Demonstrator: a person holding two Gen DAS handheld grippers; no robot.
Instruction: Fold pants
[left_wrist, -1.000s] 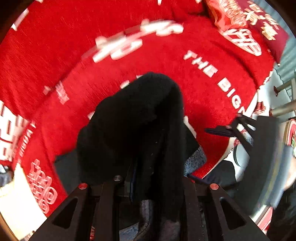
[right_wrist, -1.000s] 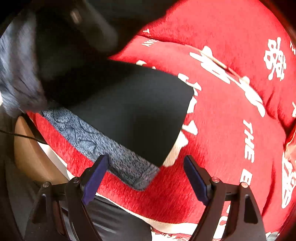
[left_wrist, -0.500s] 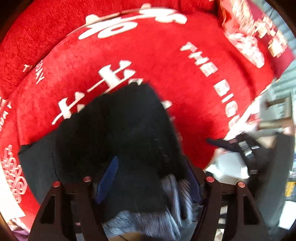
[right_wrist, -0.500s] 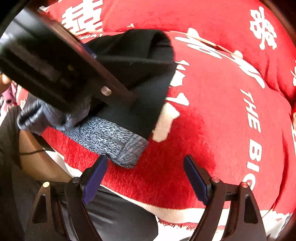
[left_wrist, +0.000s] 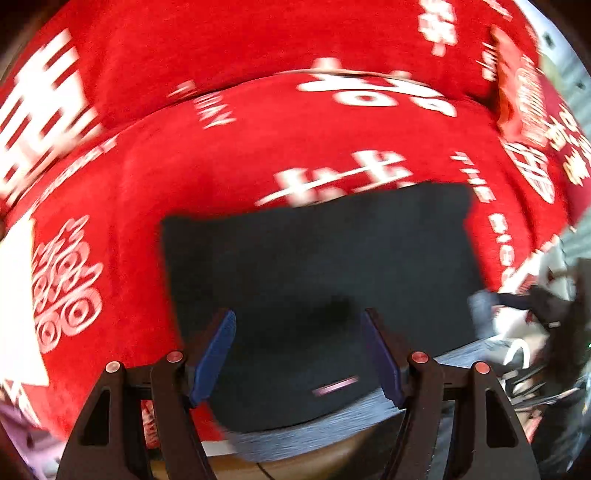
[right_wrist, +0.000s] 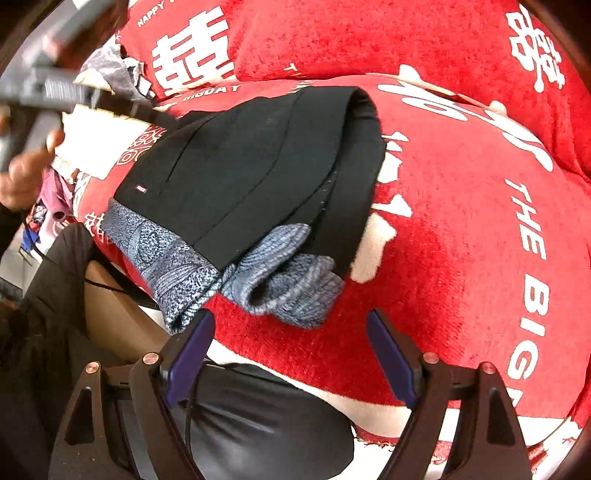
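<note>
With both grippers, left (left_wrist: 297, 354) and right (right_wrist: 290, 354), gaping empty, the black pants with grey knit waistband (right_wrist: 255, 177) lie folded on the red printed blanket (right_wrist: 461, 229); only the waistband at six o'clock looks untidy.

The pants (right_wrist: 251, 177) are smooth matt black cloth with a grey knitted waistband (right_wrist: 280, 277). The red cover (right_wrist: 461, 221) looks like rough, fuzzy cloth.
</note>
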